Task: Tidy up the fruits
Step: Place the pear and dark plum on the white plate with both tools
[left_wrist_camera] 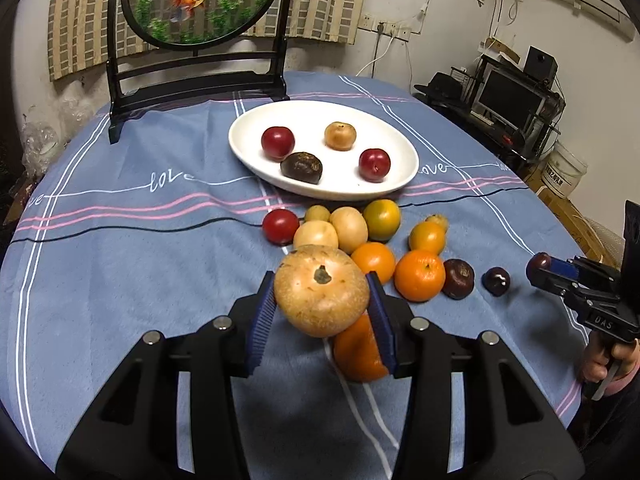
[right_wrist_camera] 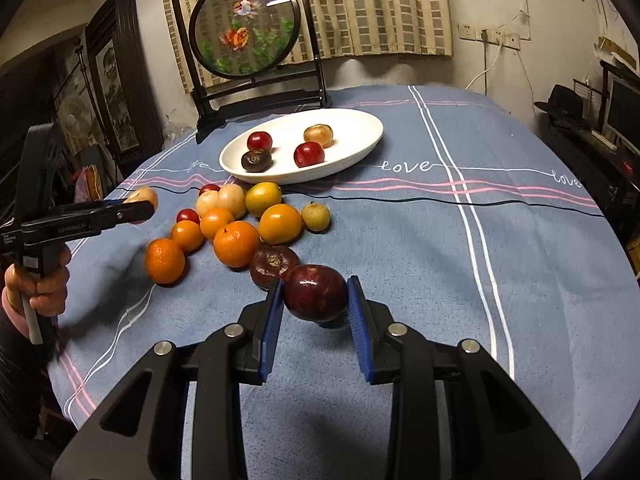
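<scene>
— While the left wrist view looks along its own fingers, what does the left gripper [left_wrist_camera: 322, 306] have?

— It is clamped on a tan round fruit [left_wrist_camera: 321, 297], blue pads pressed to both sides, the fruit lifted clear of the blue tablecloth [left_wrist_camera: 120, 272]. An orange [left_wrist_camera: 358, 354] lies on the cloth just under it.

— And the rest of the fruit in that view?

— Beyond it a loose pile [left_wrist_camera: 360, 236] of oranges, pale fruits and one red fruit lies near the white plate [left_wrist_camera: 248, 148]. On the plate sit two red plums, a tan fruit and a dark fruit, all apart from one another. A dark brown fruit [left_wrist_camera: 458, 279] and a small dark one [left_wrist_camera: 496, 281] lie to the right of the pile. At the far right a hand [left_wrist_camera: 604, 360] carries the right gripper [left_wrist_camera: 540, 268], with something dark red at its tips.

— What does the right wrist view show?

— The right gripper [right_wrist_camera: 316, 300] is closed on a dark red plum [right_wrist_camera: 315, 298], held just above the cloth, with a dark brown fruit [right_wrist_camera: 274, 264] right behind it. The pile lies left of centre, the plate [right_wrist_camera: 360, 128] farther back before a fish-painted round screen [right_wrist_camera: 245, 24]. At the left edge a hand [right_wrist_camera: 40, 284] holds the left gripper [right_wrist_camera: 140, 204], the tan fruit [right_wrist_camera: 142, 196] showing at its tips.
</scene>
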Demonstrator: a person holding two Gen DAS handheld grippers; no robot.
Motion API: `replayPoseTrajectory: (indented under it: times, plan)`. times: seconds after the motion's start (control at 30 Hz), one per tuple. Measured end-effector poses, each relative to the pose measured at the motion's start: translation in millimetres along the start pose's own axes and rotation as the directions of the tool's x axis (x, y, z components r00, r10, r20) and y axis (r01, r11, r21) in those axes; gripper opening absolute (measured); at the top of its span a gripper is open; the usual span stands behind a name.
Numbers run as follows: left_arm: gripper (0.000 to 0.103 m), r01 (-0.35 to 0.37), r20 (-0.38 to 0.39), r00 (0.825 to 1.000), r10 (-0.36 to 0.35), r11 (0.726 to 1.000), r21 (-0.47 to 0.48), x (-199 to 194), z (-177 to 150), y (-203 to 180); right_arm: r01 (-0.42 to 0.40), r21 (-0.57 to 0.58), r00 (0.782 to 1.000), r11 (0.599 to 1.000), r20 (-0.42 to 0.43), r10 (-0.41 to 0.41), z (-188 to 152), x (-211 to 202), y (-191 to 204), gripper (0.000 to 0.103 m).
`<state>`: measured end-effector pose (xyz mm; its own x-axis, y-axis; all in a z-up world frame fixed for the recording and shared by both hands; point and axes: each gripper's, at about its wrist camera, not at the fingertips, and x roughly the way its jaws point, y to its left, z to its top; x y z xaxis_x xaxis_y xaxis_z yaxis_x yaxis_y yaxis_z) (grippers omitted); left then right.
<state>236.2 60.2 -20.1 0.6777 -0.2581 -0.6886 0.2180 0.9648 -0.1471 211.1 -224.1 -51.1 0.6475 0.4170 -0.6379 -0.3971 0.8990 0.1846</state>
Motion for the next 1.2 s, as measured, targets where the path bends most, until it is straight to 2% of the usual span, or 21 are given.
replayPoseTrajectory:
  times: [0.1,0.2,0.37,0.47,0.53,0.73,0.93,1.0,1.03,1.07,1.2]
  plan:
    - [0.045,0.031,-0.014,0.999,-0.032,0.999,-0.015,6,10,0,-0.01,-0.003,1.0,1.0,0.017,0.01,9,-2,1,0.033]
    - [0.045,0.031,-0.008,0.999,-0.031,1.0,-0.002,12,30,-3,-0.054,-0.01,0.998,0.999,0.038,0.054,38,2,2,0.033]
    - [0.045,0.049,-0.013,0.999,-0.049,0.999,-0.007,43,80,-12,-0.074,-0.016,0.996,0.997,0.046,0.074,96,49,-1,0.033]
    - [0.045,0.02,-0.04,0.999,-0.019,1.0,0.009,73,110,-18,-0.034,-0.01,0.998,0.999,0.048,0.035,126,86,-8,0.033]
    - [0.045,-0.002,-0.071,0.997,0.004,1.0,0.016,96,125,-19,-0.044,0.007,0.999,0.999,0.013,0.044,138,109,-15,0.033]
    - [0.045,-0.038,-0.148,0.988,0.041,0.999,0.024,148,145,-18,-0.031,0.026,0.998,0.999,-0.06,0.032,152,155,-30,0.033]
    - [0.046,-0.075,-0.189,0.978,0.084,0.996,0.055,177,145,-19,-0.041,0.005,0.995,0.999,-0.093,0.042,151,170,-32,0.034]
    - [0.056,-0.084,-0.191,0.977,0.093,0.995,0.053,179,145,-18,-0.041,-0.004,0.994,0.999,-0.102,0.04,152,172,-31,0.047]
    - [0.07,-0.095,-0.176,0.979,0.103,0.994,0.05,175,146,-18,-0.037,-0.005,0.995,0.999,-0.093,0.036,152,169,-31,0.06]
    - [0.076,-0.103,-0.154,0.982,0.109,0.994,0.046,169,148,-17,-0.034,-0.006,0.996,0.999,-0.077,0.034,153,166,-31,0.062]
    - [0.078,-0.089,-0.098,0.991,0.091,0.996,0.03,132,153,-17,-0.031,-0.022,0.999,0.999,-0.031,0.03,156,145,-30,0.062]
